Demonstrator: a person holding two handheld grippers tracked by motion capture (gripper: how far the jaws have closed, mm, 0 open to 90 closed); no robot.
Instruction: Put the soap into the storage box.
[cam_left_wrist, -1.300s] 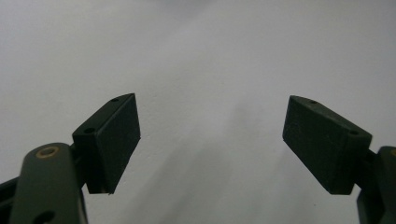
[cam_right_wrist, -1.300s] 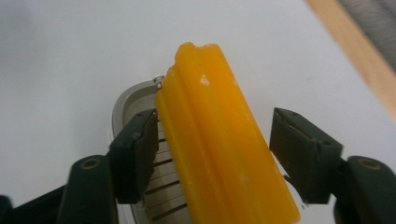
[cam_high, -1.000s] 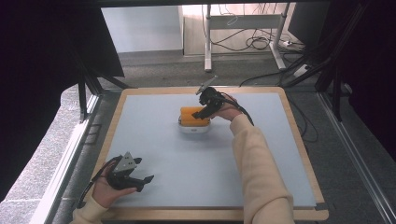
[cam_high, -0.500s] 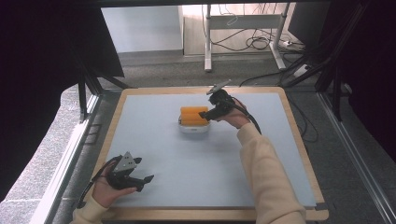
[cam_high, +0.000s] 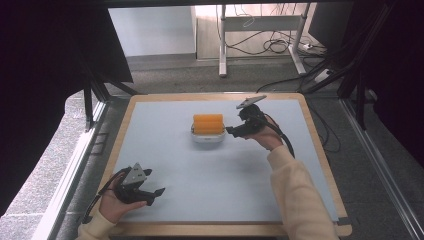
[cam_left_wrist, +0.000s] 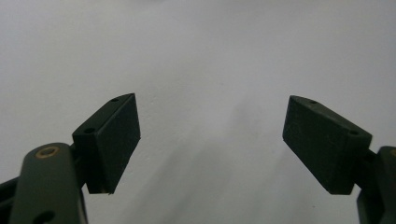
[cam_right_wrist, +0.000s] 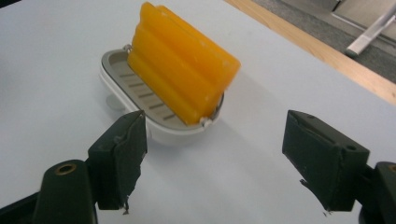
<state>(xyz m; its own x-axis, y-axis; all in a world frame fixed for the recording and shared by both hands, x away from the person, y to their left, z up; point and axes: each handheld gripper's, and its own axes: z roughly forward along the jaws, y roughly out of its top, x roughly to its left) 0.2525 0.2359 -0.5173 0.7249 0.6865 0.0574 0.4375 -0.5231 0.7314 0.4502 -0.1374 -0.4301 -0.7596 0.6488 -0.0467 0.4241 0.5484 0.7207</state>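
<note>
This looks like a lab or test room set up for recordings. The table (cam_high: 150, 150) is a pale blue board with a wooden edge, flanked by black curtains (cam_high: 50, 75) at nine and three o'clock. At twelve o'clock, loose cables (cam_high: 272, 46) lie on grey carpet (cam_high: 165, 75) under a metal desk frame (cam_high: 260, 22), and a power strip (cam_high: 322, 75) sits at one o'clock.

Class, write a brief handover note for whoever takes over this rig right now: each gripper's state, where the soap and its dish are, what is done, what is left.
Right gripper: open, empty, just right of the dish; its jaws have just been opening.
Left gripper: open, empty, at the table's near left corner.
Orange soap bar: leaning tilted in the white soap dish at table centre.
Done: soap is in the dish.
Left: possibly seat the bar flat.
</note>
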